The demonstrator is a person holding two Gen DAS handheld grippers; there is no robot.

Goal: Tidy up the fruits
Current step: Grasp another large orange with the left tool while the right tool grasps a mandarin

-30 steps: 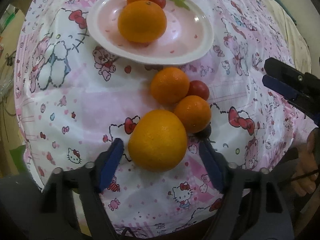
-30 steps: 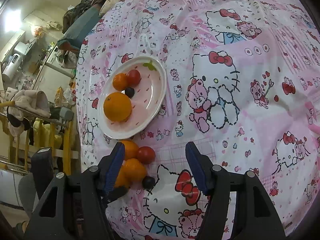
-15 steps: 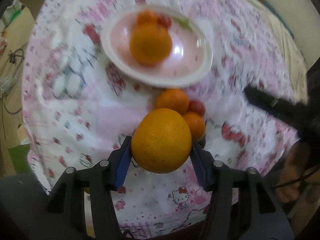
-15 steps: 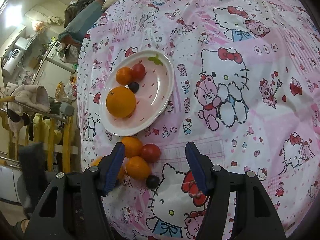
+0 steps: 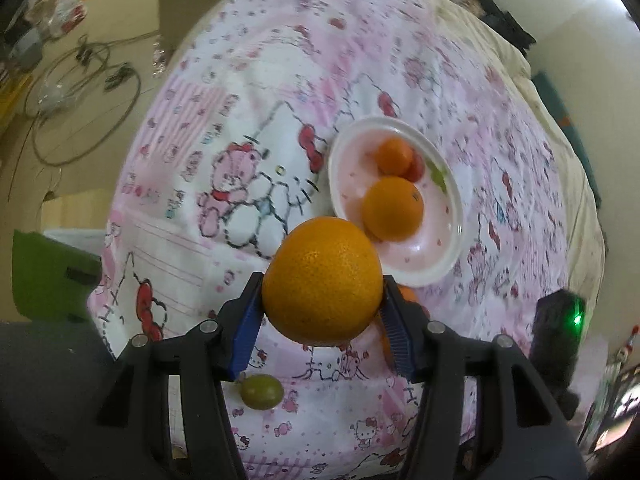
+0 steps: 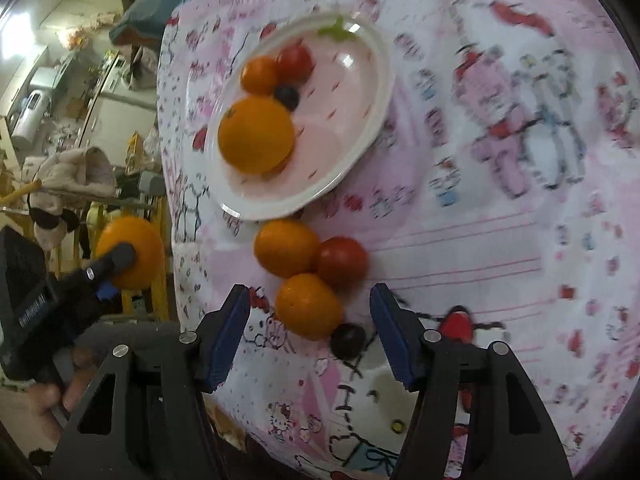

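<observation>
My left gripper (image 5: 322, 308) is shut on a large orange (image 5: 322, 280) and holds it lifted above the pink cloth, in front of the white plate (image 5: 448, 264). The plate holds a big orange (image 5: 393, 208), a small orange (image 5: 394, 156) and a red tomato (image 5: 416, 168); the right wrist view adds a dark grape (image 6: 286, 97). My right gripper (image 6: 310, 330) is open, hovering by a small orange (image 6: 308, 306), another orange (image 6: 286, 252), a tomato (image 6: 342, 263) and a dark grape (image 6: 347, 340). The held orange shows at that view's left (image 6: 132, 252).
A green grape (image 5: 261, 391) lies on the cloth under my left gripper. The cloth-covered table (image 6: 500, 240) drops off at the left and near edges. Cables lie on the floor (image 5: 80, 80) beyond. Cluttered furniture (image 6: 60, 100) stands left of the table.
My left gripper closed on the large orange and lifted it off the cloth, uncovering a green grape. My right gripper moved closer to the loose fruit below the plate.
</observation>
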